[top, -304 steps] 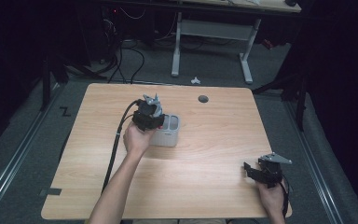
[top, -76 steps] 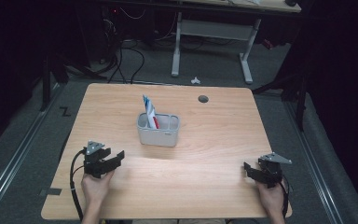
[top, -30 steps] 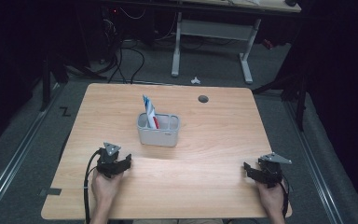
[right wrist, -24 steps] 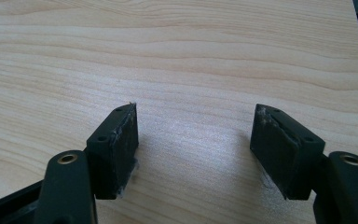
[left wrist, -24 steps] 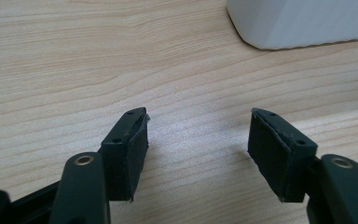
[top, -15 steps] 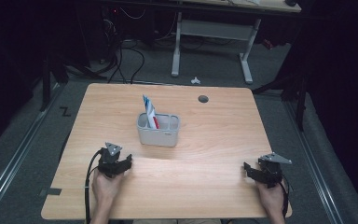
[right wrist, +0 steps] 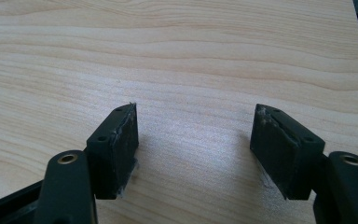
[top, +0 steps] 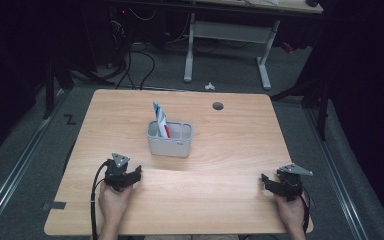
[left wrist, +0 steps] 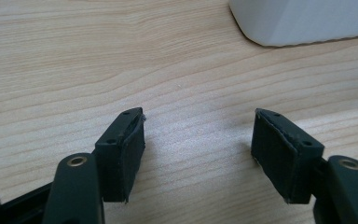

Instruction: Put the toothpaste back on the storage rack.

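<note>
The left gripper point(top: 130, 176) rests near the left front edge of the wooden bench point(top: 230, 145), its jaws spread wide with nothing between them, having just been opening further. In the left gripper view its jaws point(left wrist: 198, 144) frame bare wood, with the grey holder point(left wrist: 303, 21) just beyond. That holder point(top: 169, 140) stands near the middle of the bench, a white and blue packet point(top: 161, 119) upright in its left compartment. The right gripper point(top: 272, 184) lies at the near right corner, jaws spread and empty.

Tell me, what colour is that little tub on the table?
Light grey tub, clearest in the high view.
</note>
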The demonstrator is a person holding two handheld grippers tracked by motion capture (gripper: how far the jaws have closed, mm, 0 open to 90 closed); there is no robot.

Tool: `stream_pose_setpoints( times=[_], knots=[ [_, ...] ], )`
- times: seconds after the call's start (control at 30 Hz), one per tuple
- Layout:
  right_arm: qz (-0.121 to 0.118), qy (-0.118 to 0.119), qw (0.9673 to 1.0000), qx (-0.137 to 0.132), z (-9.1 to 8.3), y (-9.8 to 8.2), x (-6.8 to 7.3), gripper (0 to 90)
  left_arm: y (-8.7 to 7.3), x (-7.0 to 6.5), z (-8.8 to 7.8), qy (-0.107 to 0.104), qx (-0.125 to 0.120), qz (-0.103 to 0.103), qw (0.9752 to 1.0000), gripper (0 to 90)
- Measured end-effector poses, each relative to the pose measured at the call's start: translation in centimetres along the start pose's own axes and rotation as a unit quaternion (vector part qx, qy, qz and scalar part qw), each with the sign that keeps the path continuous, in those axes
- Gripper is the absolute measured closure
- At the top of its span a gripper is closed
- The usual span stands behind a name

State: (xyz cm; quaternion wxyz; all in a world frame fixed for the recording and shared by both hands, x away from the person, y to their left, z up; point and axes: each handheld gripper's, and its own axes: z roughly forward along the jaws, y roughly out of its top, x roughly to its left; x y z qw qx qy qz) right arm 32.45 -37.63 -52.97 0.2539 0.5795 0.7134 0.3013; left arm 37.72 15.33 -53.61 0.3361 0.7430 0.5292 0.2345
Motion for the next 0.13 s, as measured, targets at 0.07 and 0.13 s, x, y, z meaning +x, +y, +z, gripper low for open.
stream_pose_setpoints(
  times=[0.07,0.13],
  knots=[
    [0.001,0.001,1.0,0.0,-0.01,-0.01,-0.04,32.3,0.01,0.01,0.01,0.0,0.0,-0.001,1.0,34.9],
    [0.001,0.002,1.0,0.0,-0.02,-0.01,-0.05,32.2,0.01,0.01,0.01,0.0,0.0,-0.001,1.0,34.9]
  ],
)
